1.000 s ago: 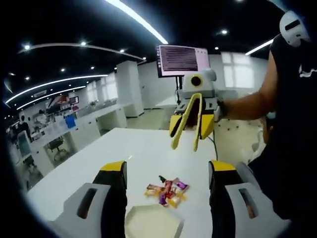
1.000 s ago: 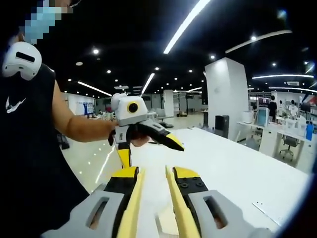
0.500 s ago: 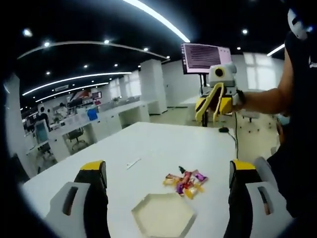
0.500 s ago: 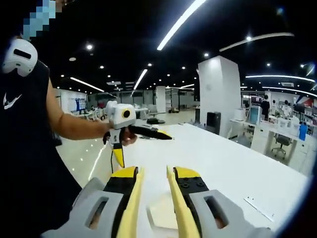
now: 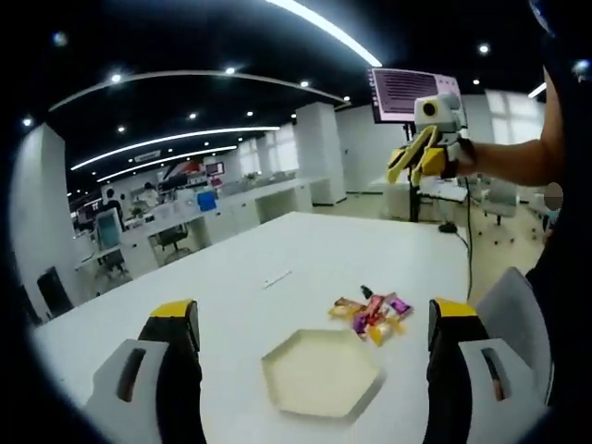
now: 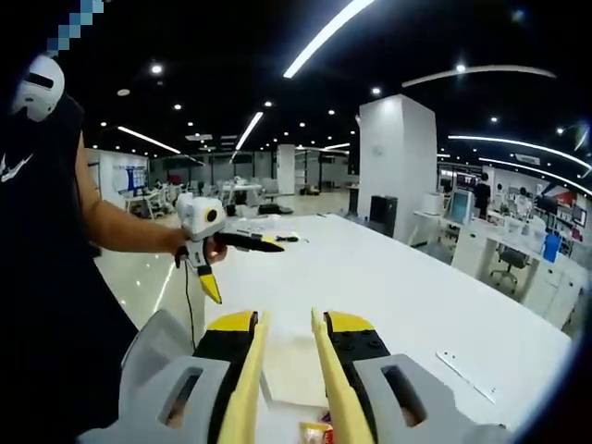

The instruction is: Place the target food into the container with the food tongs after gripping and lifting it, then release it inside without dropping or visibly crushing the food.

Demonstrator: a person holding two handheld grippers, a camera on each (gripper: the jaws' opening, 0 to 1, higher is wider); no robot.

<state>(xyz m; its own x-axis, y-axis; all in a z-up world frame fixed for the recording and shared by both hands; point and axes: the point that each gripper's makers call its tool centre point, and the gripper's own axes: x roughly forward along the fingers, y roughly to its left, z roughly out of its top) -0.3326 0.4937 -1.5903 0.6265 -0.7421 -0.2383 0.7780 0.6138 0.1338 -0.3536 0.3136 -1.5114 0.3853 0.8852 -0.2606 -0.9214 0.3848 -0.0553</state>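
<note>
A: What did you have on the left gripper view?

B: I saw the left gripper (image 5: 305, 370) low in frame w/ its jaws spread wide, nothing between them. Between and beyond them lay the white hexagonal container (image 5: 321, 375) flat on the white table (image 5: 231, 287). Looked empty from my end.

A: And the food?

B: The wrapped candies (image 5: 372, 314) sat in a small heap on the table, just beyond the container on the right-hand side of the view, close to it but apart. Mixed wrappers: pink, purple, orange, yellow. None in the container.

A: Tongs?

B: The yellow food tongs (image 5: 416, 154) were up in the air, well above the table, held in the right gripper (image 5: 427, 165) at the far upper right of that view, w/ the person's forearm (image 5: 513, 165) behind it. In the right gripper view I had the tongs' two yellow arms (image 6: 250, 384) running along the inner faces of the jaws, narrow gap between them, tips out of frame at the bottom. So jaws were closed in on the tongs. Nothing gripped in the tongs that I could see.

A: Anything else?

B: The left gripper (image 6: 215, 242) showed in the right gripper view too, held over the table's far edge. A small white strip (image 5: 275, 277) lay on the table past the container, and a monitor (image 5: 407, 91) stood behind.
</note>
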